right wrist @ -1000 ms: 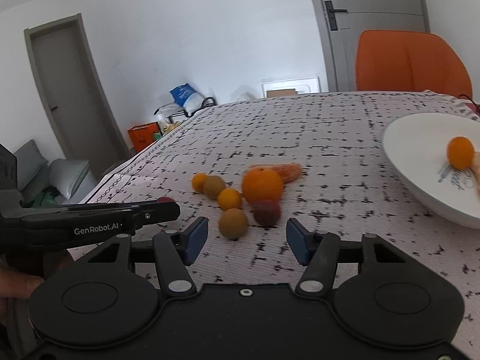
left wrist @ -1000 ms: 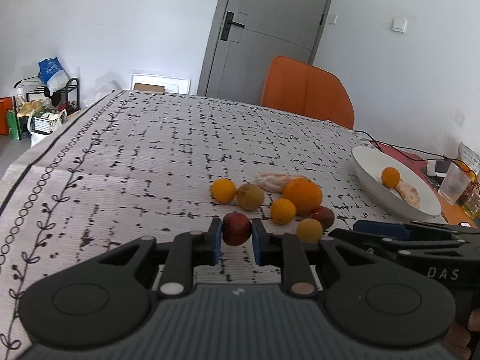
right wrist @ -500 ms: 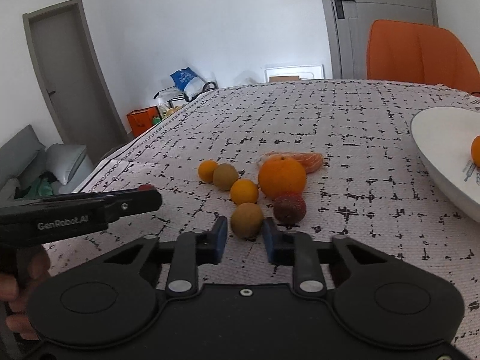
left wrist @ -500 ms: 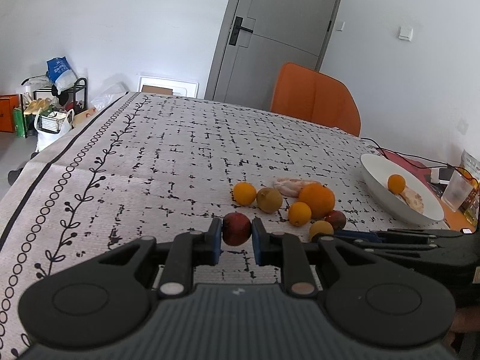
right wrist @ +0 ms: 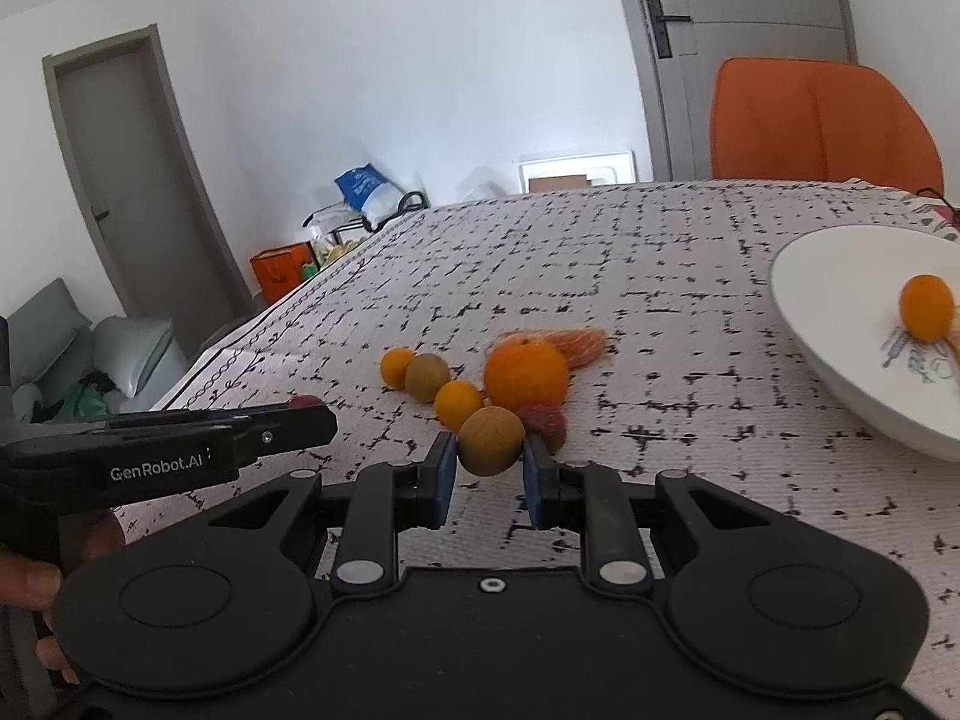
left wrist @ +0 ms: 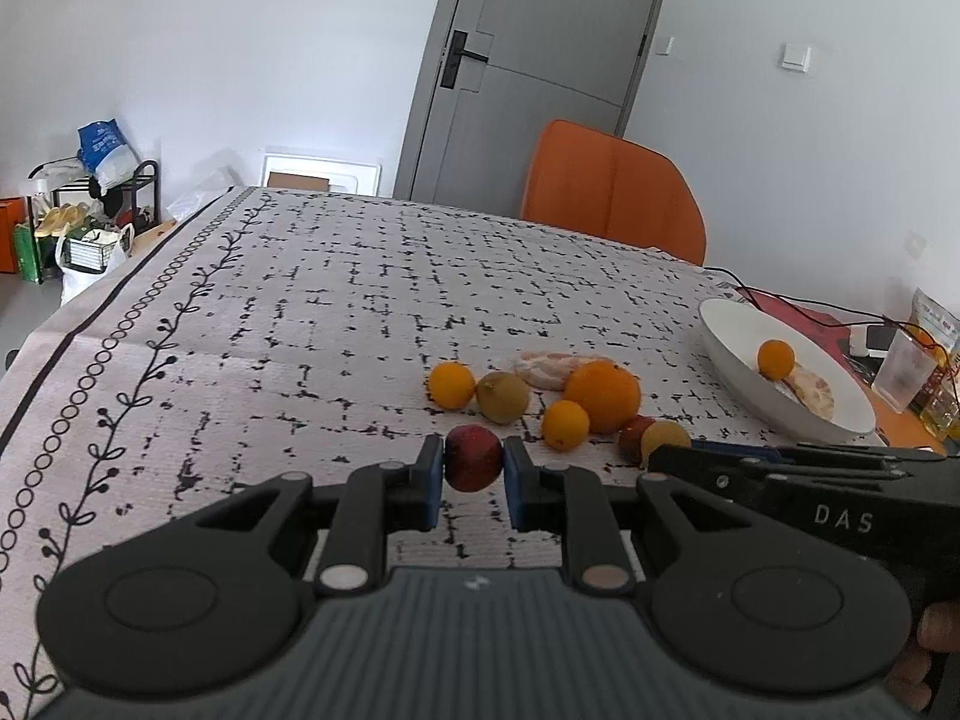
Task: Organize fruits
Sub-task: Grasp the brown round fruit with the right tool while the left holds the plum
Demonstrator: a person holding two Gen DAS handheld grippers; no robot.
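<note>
Cloth: grey-white table cover [left wrist: 336, 324] printed with broken black lines, a vine border down its left edge.
Left claw [left wrist: 474, 468]: blue pads pressed on both sides of a dark red fruit [left wrist: 473, 457] — gripping it, at the near middle of the table.
Loose fruit: a small orange [left wrist: 451, 384] sits farthest left, touching a greenish-brown fruit [left wrist: 503, 397] on its right; then a second small orange [left wrist: 565, 425] just in front of a big orange [left wrist: 603, 396]; a pale peeled piece [left wrist: 549, 367] lies behind them.
Hidden pair: another red fruit [right wrist: 549, 423] lies near the big orange, on its near right, partly covered.
Right claw [right wrist: 487, 462]: closed on a round tan fruit [right wrist: 491, 440], pads touching both sides — whether the fruit rests on the cloth I cannot tell.
Bowl: a white bowl [left wrist: 726, 348] stands far right, well apart from the pile, holding an orange [left wrist: 775, 358] and a peeled piece [left wrist: 813, 393].
Beyond the bowl: a clear plastic cup [left wrist: 903, 375] at the right edge.
Far side: an orange chair [left wrist: 609, 192] behind the table, and a grey door [left wrist: 534, 66] behind that.
</note>
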